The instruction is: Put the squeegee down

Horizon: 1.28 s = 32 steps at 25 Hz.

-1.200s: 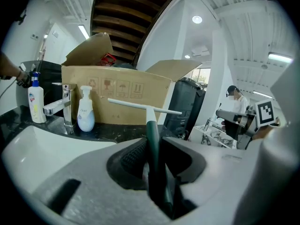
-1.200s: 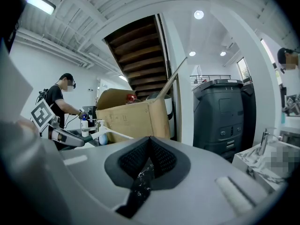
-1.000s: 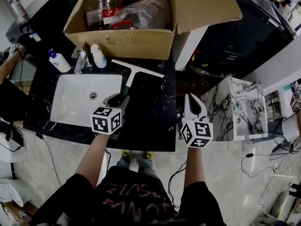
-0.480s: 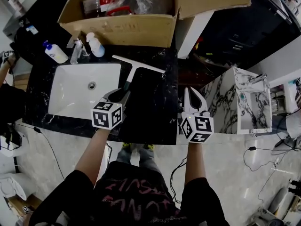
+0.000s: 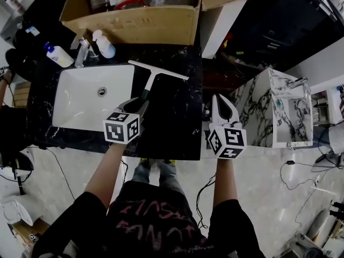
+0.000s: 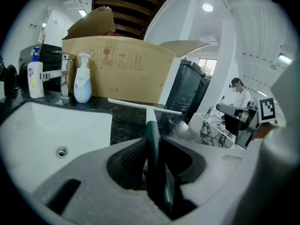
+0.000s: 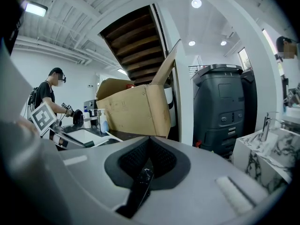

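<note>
Pinched in left gripper [image 5: 135,104]: squeegee [image 5: 152,78] handle; long axis up-frame, blade crosswise at upper centre; right gripper [image 5: 221,99] pressed together.

Left gripper [image 5: 140,100] clamped on the squeegee [image 5: 158,71] handle, angled downward, right gripper [image 5: 220,98] jaws together, both forearms extended forward

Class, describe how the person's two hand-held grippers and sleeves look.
The left hand-held gripper and right hand-held gripper have pale grey tapering bodies, dark ribbed pads and a white cube each with black square markers. The sleeves are short and black.
</note>
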Available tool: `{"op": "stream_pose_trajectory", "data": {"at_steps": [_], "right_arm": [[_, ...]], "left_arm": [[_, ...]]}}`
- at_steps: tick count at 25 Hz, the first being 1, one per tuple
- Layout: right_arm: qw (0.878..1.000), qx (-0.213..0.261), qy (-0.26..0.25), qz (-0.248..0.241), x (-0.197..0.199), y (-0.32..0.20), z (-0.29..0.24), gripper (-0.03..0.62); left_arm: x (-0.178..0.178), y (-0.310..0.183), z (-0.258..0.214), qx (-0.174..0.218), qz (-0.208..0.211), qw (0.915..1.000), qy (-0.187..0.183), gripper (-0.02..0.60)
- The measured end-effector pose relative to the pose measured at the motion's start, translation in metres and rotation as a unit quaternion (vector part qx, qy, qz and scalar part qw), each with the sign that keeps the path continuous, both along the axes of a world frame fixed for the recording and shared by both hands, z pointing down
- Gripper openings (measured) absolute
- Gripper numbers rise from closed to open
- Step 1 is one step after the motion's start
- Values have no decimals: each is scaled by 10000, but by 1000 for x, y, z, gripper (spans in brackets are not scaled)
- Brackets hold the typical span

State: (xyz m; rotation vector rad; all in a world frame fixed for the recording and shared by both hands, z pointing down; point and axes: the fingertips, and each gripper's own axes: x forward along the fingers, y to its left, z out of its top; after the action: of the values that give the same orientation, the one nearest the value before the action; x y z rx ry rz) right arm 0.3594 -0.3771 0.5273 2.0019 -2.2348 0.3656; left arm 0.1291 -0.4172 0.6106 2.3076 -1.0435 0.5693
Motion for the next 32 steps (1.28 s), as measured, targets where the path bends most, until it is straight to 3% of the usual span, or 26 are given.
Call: {"op": "stream_pose_trajectory", "data": {"at_steps": [18, 32], "right_arm": [[9999, -166, 46, 8, 8, 4, 17, 5], [9998, -172, 18, 19, 8, 4, 15, 5]], "left_arm": [[1, 1, 25, -288, -95, 9994, -157, 103], [5, 1, 24, -269, 7, 9995, -141, 121]]}}
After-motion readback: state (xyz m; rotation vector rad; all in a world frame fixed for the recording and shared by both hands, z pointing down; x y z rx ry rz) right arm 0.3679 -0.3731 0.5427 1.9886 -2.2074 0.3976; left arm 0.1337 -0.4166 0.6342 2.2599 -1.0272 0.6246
